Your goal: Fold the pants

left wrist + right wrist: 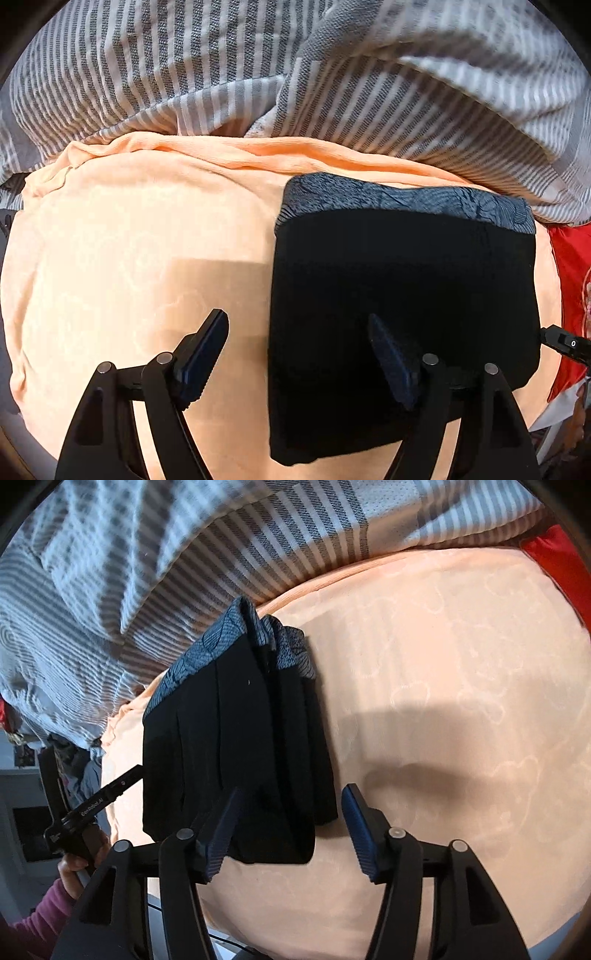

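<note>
The black pants lie folded into a compact rectangle on the peach sheet, with a blue patterned waistband at the far end. My left gripper is open, its right finger over the pants and its left finger over the sheet. In the right wrist view the folded pants show stacked layers and the waistband on top. My right gripper is open and empty just above the pants' near right corner. The left gripper shows at the pants' left edge.
A grey and white striped duvet is bunched along the far side of the sheet. A red cloth lies to the right. A hand in a pink sleeve holds the left tool. Furniture stands beyond the bed's left edge.
</note>
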`<move>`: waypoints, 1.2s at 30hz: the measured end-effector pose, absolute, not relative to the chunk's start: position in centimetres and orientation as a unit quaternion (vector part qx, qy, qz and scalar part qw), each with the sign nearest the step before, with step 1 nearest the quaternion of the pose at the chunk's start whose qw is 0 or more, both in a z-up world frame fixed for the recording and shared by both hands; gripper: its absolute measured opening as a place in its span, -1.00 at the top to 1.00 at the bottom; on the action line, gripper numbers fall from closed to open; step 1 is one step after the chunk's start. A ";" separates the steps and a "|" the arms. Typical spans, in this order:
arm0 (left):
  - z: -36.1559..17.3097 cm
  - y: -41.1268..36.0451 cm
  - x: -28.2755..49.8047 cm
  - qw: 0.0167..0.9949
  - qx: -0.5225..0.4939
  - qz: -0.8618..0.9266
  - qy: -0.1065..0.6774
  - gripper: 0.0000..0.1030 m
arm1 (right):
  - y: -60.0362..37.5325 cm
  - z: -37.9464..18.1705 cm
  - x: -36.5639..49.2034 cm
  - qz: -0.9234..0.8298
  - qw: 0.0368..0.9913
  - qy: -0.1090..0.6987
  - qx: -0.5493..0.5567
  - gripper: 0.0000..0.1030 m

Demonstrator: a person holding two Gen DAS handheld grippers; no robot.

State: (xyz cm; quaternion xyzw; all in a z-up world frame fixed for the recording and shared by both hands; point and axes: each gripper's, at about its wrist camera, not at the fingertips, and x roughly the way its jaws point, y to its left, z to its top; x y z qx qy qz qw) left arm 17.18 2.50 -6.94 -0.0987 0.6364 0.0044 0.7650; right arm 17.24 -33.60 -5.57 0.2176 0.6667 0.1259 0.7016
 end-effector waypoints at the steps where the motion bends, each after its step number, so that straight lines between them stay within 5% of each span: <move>1: -7.0 2.8 17.4 0.766 -0.099 0.001 0.635 -0.53 | -33.6 -5.8 17.5 0.130 0.700 0.667 0.220 -0.32; 6: -8.9 4.2 18.9 0.729 -0.163 -0.063 0.662 -0.53 | -33.5 -7.4 19.0 0.163 0.681 0.675 0.230 -0.52; 18: -12.9 4.6 21.4 0.694 -0.201 -0.132 0.678 -0.53 | -34.0 -11.7 22.3 0.238 0.633 0.677 0.292 -0.53; 20: -13.5 4.5 21.7 0.692 -0.202 -0.135 0.679 -0.70 | -33.9 -12.7 22.8 0.255 0.620 0.677 0.304 -0.53; 28: -14.3 3.3 21.8 0.701 -0.217 -0.126 0.667 -0.73 | -33.6 -14.1 23.3 0.268 0.603 0.668 0.344 -0.54; 32: -12.7 1.7 21.1 0.724 -0.202 -0.120 0.648 -0.29 | -33.6 -13.5 23.1 0.250 0.605 0.674 0.342 -0.19; 36: -11.2 0.7 20.7 0.736 -0.190 -0.106 0.641 -0.10 | -33.5 -12.5 22.8 0.252 0.606 0.670 0.346 0.09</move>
